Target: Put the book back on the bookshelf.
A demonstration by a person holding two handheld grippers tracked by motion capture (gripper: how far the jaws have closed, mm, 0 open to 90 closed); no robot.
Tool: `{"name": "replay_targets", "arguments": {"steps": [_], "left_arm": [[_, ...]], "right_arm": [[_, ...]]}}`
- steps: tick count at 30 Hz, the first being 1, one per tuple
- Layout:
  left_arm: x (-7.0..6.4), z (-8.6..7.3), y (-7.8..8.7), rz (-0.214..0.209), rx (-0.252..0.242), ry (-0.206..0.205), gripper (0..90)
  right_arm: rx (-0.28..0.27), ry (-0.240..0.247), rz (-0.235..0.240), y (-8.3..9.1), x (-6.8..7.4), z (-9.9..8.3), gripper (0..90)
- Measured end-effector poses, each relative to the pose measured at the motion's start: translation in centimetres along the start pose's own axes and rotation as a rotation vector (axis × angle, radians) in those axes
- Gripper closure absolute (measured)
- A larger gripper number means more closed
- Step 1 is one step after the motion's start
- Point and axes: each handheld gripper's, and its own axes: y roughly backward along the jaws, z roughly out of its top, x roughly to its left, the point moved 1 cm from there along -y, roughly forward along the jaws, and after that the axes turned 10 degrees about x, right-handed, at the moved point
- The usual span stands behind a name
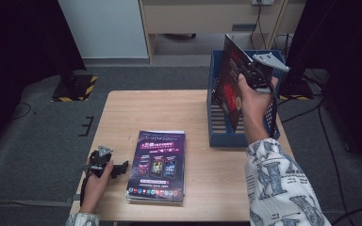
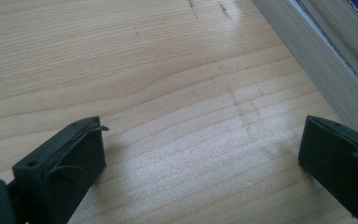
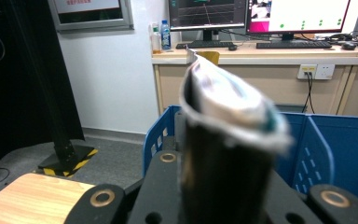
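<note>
Fingers of the right gripper pinch a magazine, bowed, over the blue file rack at far right; it apparently could snag a divider. Left gripper rests spread beside the near stack.

Two hand-held black grippers and a person's patterned sleeves

The left gripper is black with a small grey three-cornered plate on top; in its own view its two black jaws are blocky, with small holes. The right gripper is black too, with a larger grey plate, a dark trailing cable and brass-ringed screw holes. Both sleeves are white with dark blue-grey print
</note>
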Motion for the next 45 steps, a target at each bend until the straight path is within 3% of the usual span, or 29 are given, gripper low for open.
{"name": "replay_targets", "arguments": {"steps": [4,12,16,35,45], "left_arm": [[0.0,0.0,0.0,0.000,0.000,0.001,0.0],[0.0,0.0,0.0,-0.001,0.000,0.002,0.0],[0.0,0.0,0.0,-0.001,0.005,-0.003,0.0],[0.0,0.0,0.0,-0.003,0.005,-0.005,0.0],[0.0,0.0,0.0,-0.002,0.004,-0.005,0.0]], "right_arm": [[-0.002,0.004,-0.009,-0.8,0.4,-0.4,86.8],[-0.014,0.041,-0.081,-2.4,1.4,-1.8,86.9],[-0.016,0.018,-0.089,-3.1,1.2,-2.8,86.8],[0.015,0.035,-0.044,-3.6,2.2,-6.3,86.7],[0.016,0.034,-0.005,-2.3,2.9,-8.4,86.1]]}}
